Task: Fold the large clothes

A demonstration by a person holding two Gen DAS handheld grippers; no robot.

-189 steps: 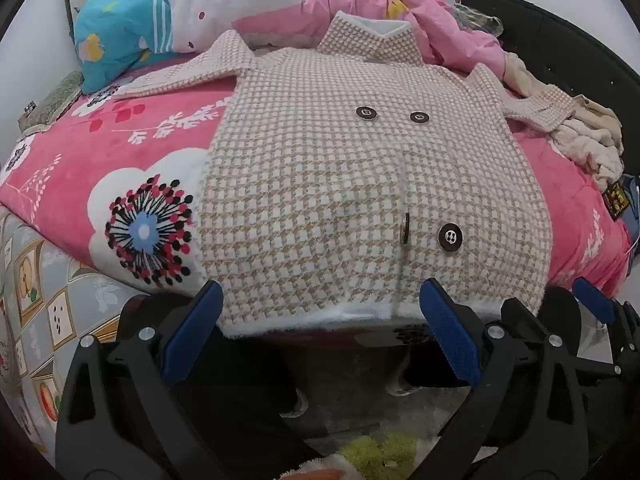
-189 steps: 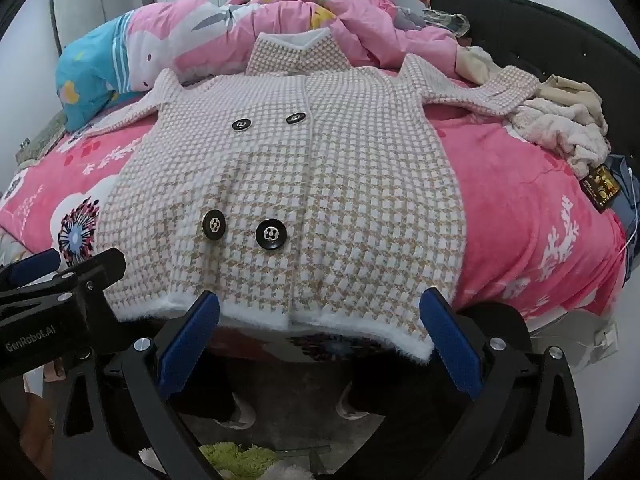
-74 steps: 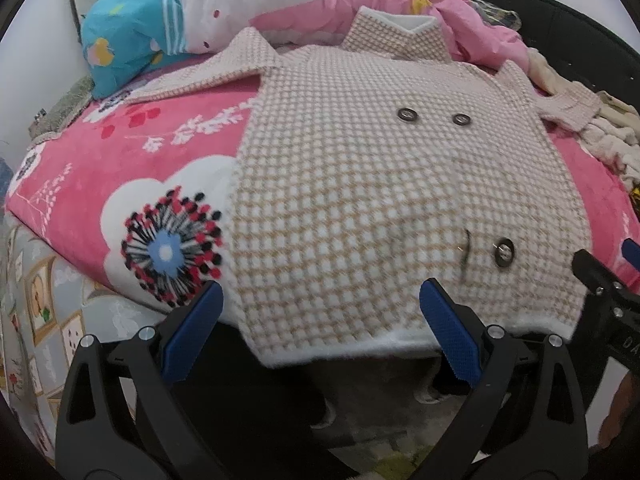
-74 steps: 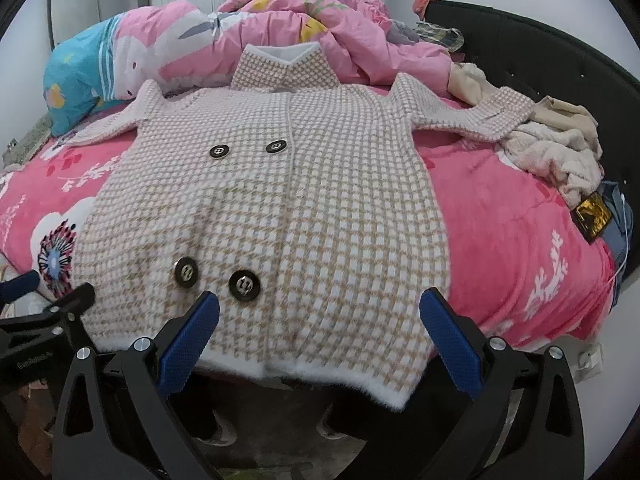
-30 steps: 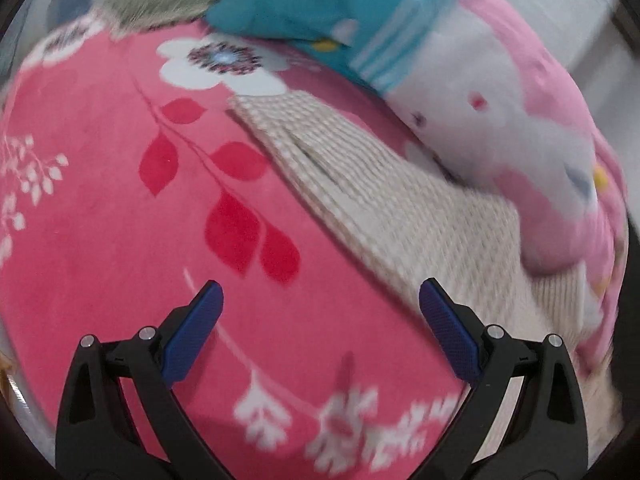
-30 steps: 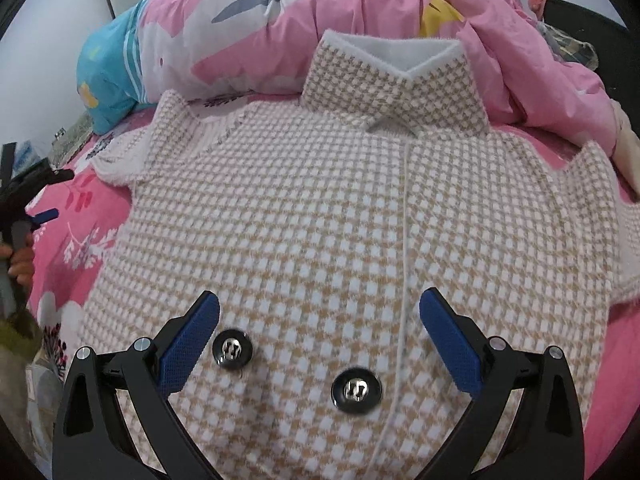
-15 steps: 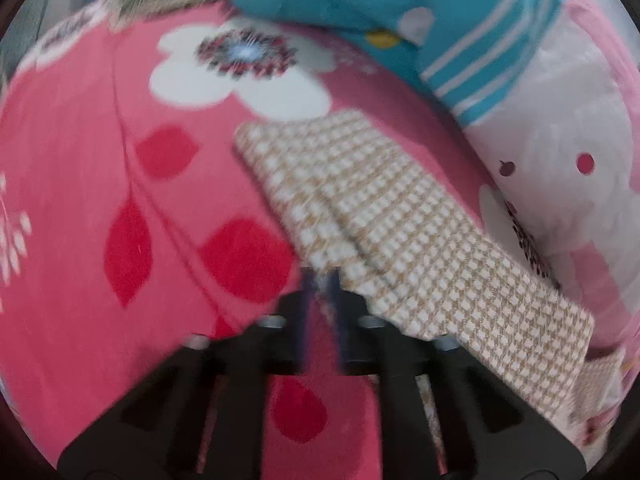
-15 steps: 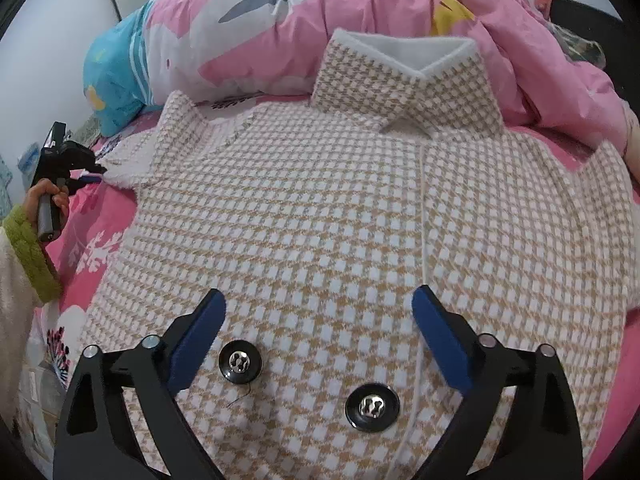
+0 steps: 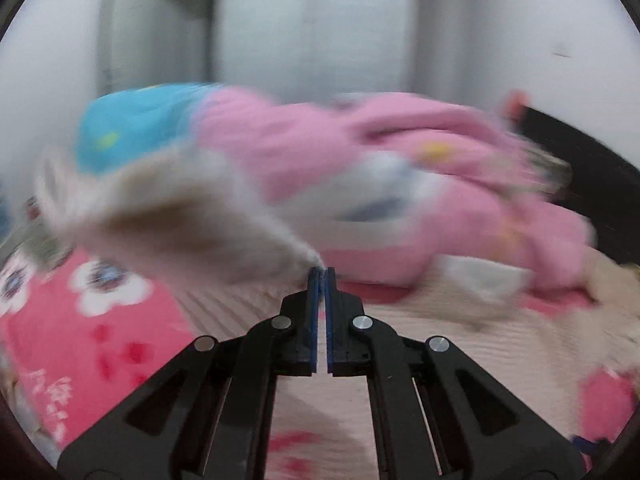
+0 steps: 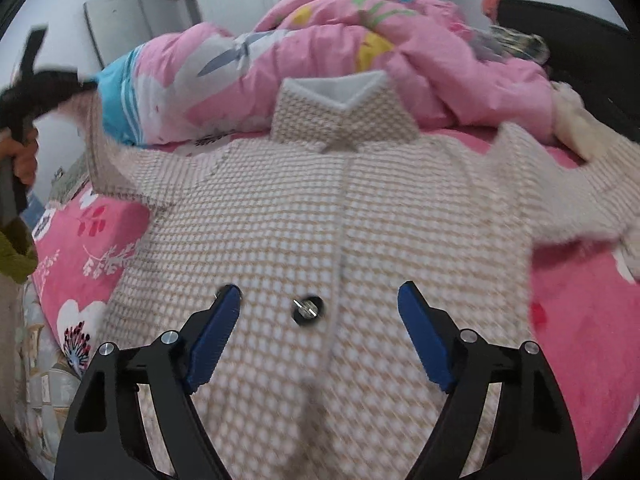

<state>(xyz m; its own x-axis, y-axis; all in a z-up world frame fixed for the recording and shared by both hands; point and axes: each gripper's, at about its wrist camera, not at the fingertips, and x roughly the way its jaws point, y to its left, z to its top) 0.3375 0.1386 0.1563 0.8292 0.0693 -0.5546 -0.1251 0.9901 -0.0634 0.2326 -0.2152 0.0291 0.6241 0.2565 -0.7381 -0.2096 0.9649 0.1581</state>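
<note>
Checked beige-and-white coat (image 10: 304, 240) spread front-up across a pink flowered blanket (image 10: 84, 240) on a bed, collar (image 10: 340, 116) toward a heap of pink bedding (image 10: 320, 48) and a blue pillow (image 10: 116, 96). One dark button (image 10: 307, 309) visible on the coat's front.

Right gripper (image 10: 319, 340) poised low above the coat's chest, blue-padded fingers (image 10: 214, 336) spread wide with nothing between them, the button lying in the gap.

Left gripper (image 9: 321, 276) pressed closed on the very tip of the coat's sleeve (image 9: 180, 220), blue pads nearly meeting with a sliver of fuzzy cloth pinched at the front. Sleeve lifted clear of the blanket, hanging off to the left in the left wrist view; heavily blurred. In the right wrist view, same sleeve raised at the far left edge, held up by a hand (image 10: 22, 156) on the gripper's handle. Other sleeve (image 10: 568, 196) stretched flat toward the right beside a dark headboard (image 10: 580, 28).
</note>
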